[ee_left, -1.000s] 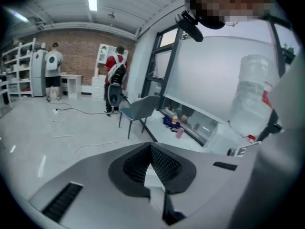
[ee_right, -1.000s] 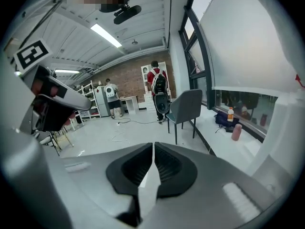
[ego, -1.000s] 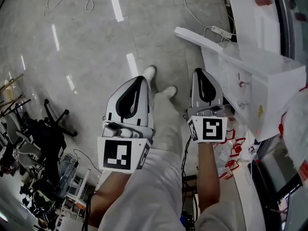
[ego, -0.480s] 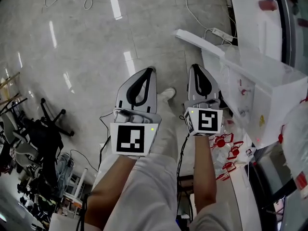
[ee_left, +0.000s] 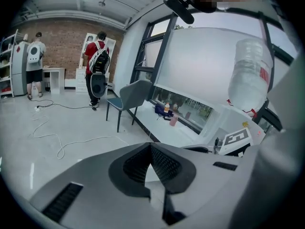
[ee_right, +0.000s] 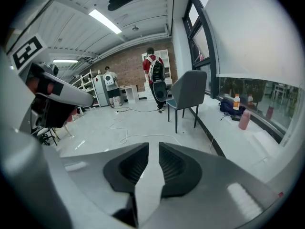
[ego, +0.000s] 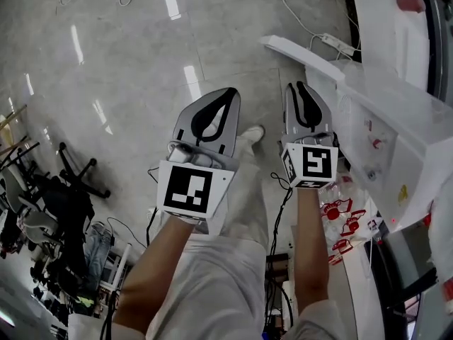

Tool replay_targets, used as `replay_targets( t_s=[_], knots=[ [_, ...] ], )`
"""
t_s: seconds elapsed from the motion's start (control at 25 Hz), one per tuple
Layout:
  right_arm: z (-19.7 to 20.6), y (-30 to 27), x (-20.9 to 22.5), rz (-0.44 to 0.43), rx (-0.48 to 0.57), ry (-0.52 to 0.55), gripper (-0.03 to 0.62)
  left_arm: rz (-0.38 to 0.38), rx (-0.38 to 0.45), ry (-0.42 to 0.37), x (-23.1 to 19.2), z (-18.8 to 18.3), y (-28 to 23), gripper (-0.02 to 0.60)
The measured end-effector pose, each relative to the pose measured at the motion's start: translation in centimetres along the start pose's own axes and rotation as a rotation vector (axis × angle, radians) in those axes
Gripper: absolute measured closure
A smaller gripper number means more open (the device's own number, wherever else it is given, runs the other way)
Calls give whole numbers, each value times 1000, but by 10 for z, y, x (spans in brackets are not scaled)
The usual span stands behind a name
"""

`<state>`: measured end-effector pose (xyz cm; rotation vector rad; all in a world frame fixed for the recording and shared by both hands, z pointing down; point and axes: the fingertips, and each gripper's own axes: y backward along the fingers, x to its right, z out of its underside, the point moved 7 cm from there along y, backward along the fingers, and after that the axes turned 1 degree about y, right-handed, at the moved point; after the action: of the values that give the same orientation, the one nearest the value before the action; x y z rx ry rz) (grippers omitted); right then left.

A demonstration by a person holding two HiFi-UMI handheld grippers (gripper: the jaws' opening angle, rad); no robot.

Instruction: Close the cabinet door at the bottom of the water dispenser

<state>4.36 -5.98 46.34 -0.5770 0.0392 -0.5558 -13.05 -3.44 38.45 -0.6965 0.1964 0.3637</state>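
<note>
You have not begun the closing itself. The door [ego: 301, 54] at the foot of the dispenser [ego: 396, 129] stands swung out over the floor, ahead of you and to your right, well off its frame. Neither tool touches it. Your left hand-held gripper [ego: 228, 96] has its jaws together on nothing. Your right hand-held gripper [ego: 301, 89], the one nearer the door, has just been opening its jaws a crack, with nothing between them. I judge all the work is left: reach the door's outer face, push it round and seat it flush.
</note>
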Motion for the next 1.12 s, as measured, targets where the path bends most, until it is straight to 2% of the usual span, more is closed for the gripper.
replay_targets(
  t_s=[0.16, 0.28, 0.52, 0.72, 1.12],
  knots=[
    [15, -21, 7, -6, -16, 2, 516, 9, -23, -2, -9, 14, -13, 577],
    [25, -38, 9, -17, -27, 7, 500, 49, -34, 2, -14, 24, -27, 577],
    [47, -69, 13, -46, -51, 14, 451, 56, -64, -35, -22, 42, -48, 577],
    [71, -94, 20, -64, -96, 10, 419, 95, -82, -54, -27, 56, -64, 577],
    [103, -132, 26, -46, -128, -3, 401, 139, -141, -50, -49, 98, -105, 577]
  ],
)
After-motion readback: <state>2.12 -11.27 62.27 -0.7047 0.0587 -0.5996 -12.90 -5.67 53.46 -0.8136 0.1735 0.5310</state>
